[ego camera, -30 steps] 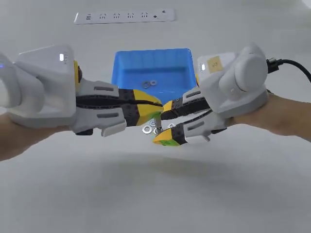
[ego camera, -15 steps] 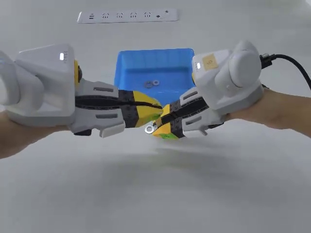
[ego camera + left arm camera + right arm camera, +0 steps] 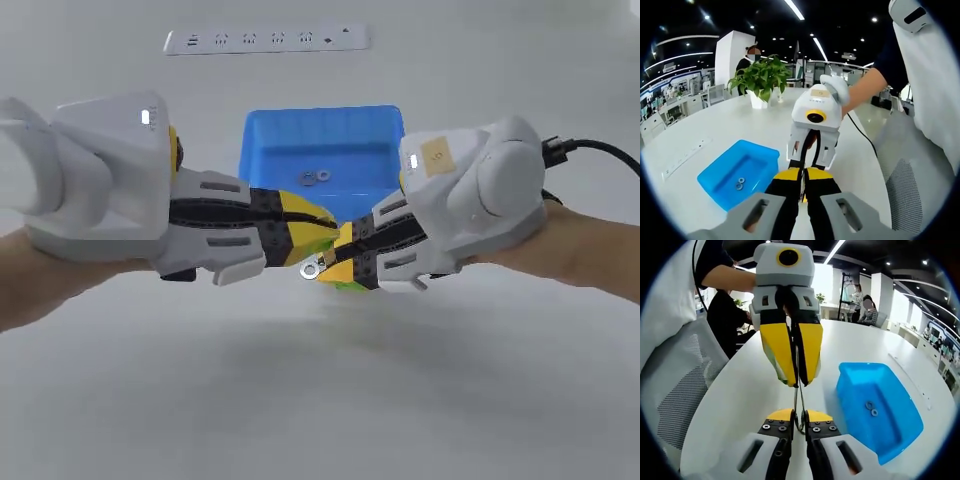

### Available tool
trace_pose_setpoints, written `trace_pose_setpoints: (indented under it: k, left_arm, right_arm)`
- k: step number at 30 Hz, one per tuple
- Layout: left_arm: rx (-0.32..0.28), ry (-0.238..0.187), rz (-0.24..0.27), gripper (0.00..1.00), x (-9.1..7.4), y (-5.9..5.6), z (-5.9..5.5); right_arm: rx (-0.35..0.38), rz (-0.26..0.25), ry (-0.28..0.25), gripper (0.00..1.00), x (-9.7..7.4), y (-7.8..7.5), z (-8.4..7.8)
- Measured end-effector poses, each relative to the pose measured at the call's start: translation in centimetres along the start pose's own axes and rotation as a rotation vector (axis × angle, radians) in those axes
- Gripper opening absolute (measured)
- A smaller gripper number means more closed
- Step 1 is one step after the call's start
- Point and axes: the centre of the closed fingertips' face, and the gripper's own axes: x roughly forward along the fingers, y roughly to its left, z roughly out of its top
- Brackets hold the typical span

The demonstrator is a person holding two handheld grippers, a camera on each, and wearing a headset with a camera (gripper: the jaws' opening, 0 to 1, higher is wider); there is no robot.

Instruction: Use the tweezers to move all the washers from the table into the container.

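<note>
In the head view my left gripper (image 3: 330,225) and right gripper (image 3: 336,268) meet tip to tip just in front of the blue container (image 3: 260,150). Thin metal tweezers (image 3: 799,390) run from the left gripper's yellow jaws (image 3: 799,382) into my right gripper (image 3: 800,416). Both grippers are shut on them. One washer (image 3: 311,268) shows at the right gripper's tips; I cannot tell whether it is gripped or lying on the table. Two washers (image 3: 316,177) lie inside the container, also visible in the gripper views (image 3: 739,183) (image 3: 871,409).
A white power strip (image 3: 267,40) lies on the table beyond the container. The left gripper view shows a potted plant (image 3: 760,80) farther back. A mesh chair (image 3: 685,390) stands at the table's edge. The white tabletop stretches bare toward me.
My right gripper has moved left and closed in on the left gripper's tips, covering the loose washers seen on the table earlier. One washer still shows at the tips.
</note>
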Motion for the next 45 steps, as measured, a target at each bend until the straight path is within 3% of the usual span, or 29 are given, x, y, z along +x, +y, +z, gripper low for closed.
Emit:
trace_pose_setpoints:
  k: [2,3,4,10,19,24,32,35,41,45]
  left_arm:
    - [-0.035,0.014,0.001,0.1,-0.2,0.0,-0.5]
    - [-0.079,-0.002,-0.015,0.13,-0.2,-0.3,-0.3]
    - [-0.076,-0.021,-0.009,0.16,-0.3,-0.2,0.0]
    - [-0.056,-0.012,0.016,0.17,-0.4,0.5,0.0]
    - [-0.064,0.004,0.012,0.25,-1.3,0.0,-0.3]
    - [-0.07,0.021,0.056,0.33,-2.7,0.3,-0.8]
    - [-0.126,0.006,0.145,0.48,-5.7,0.5,-1.6]
    - [-0.122,0.0,0.177,0.52,-6.4,0.4,-1.7]
    - [-0.155,0.026,0.192,0.64,-7.0,0.0,-2.4]
    - [-0.148,0.018,0.193,0.66,-7.5,-0.3,-2.5]
  right_arm:
    - [-0.004,-0.006,0.001,0.09,0.1,0.0,0.1]
    - [-0.002,-0.006,0.0,0.09,0.1,0.0,0.1]
    - [-0.004,-0.011,-0.003,0.09,0.2,0.0,0.1]
    - [-0.003,-0.011,-0.013,0.09,0.3,0.4,0.3]
    - [0.012,-0.033,-0.033,0.09,-0.2,0.0,0.7]
    - [0.024,-0.064,-0.048,0.09,-1.1,-0.8,1.4]
    - [0.035,-0.107,-0.078,0.09,-2.7,-1.4,3.0]
    - [0.029,-0.117,-0.084,0.09,-3.1,-1.3,3.6]
    - [0.005,-0.129,-0.073,0.09,-3.8,-1.1,4.6]
    - [-0.013,-0.136,-0.071,0.09,-4.3,-1.2,5.5]
